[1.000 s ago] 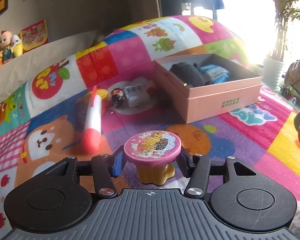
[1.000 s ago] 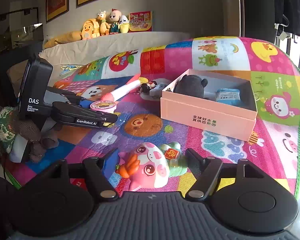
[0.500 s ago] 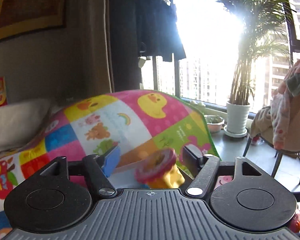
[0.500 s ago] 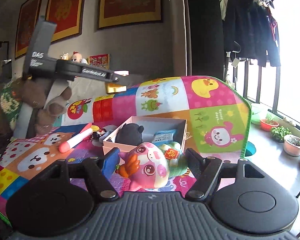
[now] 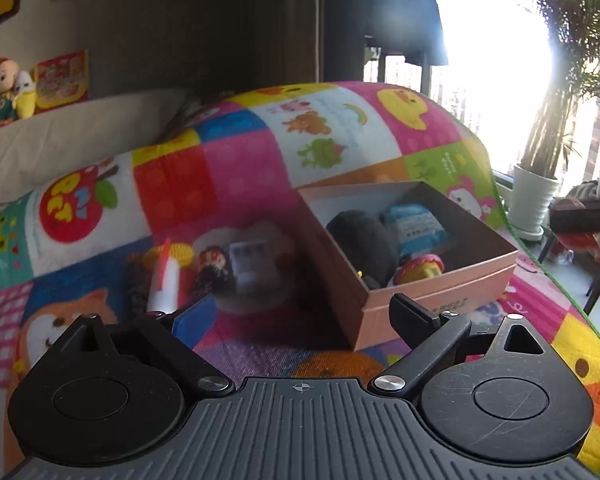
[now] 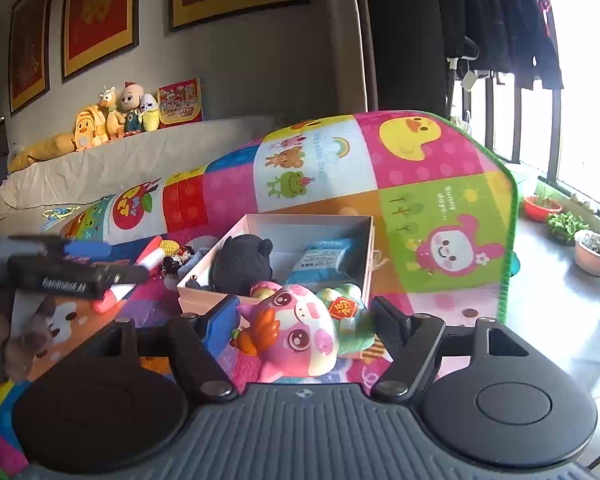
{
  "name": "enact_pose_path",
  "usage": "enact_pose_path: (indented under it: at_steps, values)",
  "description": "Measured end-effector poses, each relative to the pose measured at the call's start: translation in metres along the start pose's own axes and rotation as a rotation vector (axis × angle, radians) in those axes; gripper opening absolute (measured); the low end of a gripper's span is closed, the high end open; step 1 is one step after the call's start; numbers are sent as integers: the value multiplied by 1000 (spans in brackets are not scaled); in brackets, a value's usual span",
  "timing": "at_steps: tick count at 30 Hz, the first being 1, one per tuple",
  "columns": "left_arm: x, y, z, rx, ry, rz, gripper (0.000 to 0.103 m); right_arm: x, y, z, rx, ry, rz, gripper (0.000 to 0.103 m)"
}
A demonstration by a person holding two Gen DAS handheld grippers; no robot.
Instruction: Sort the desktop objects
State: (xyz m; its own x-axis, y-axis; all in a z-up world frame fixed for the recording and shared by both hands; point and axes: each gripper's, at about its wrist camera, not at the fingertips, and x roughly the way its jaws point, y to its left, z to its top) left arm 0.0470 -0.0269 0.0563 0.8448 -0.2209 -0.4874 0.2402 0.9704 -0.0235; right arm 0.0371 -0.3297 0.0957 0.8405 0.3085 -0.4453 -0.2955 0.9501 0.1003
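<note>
One pig toy (image 6: 300, 332) between right claw (image 6: 302, 320) pads

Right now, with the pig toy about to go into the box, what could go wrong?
1. The pink cardboard box is crowded near its front wall: the black plush and the pink-topped cupcake toy lie there, so the pink pig toy in the right claw may land on them and tip out.
2. The left claw, jaws opening and empty, hangs near the box; the two could collide.
</note>
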Motion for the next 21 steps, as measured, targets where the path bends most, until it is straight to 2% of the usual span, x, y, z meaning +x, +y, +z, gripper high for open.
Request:
enact_pose_path:
  at_steps: [6,8,9,15,21]
  values:
    - [-8,24,-15,-45,7,7,98,100,16,84,-26,-13,-48,73]
    - [-13,33,-20,-57,-1,17,100,132,22,103,-22,15,-62,88]
    - [-15,38,-23,-60,-4,23,100,143,25,109,-17,20,-85,88]
    - [-13,70,-46,-105,17,104,102,158,42,102,-26,42,-94,88]
    - [-10,86,-56,-163,3,172,102,172,65,95,28,134,-13,88]
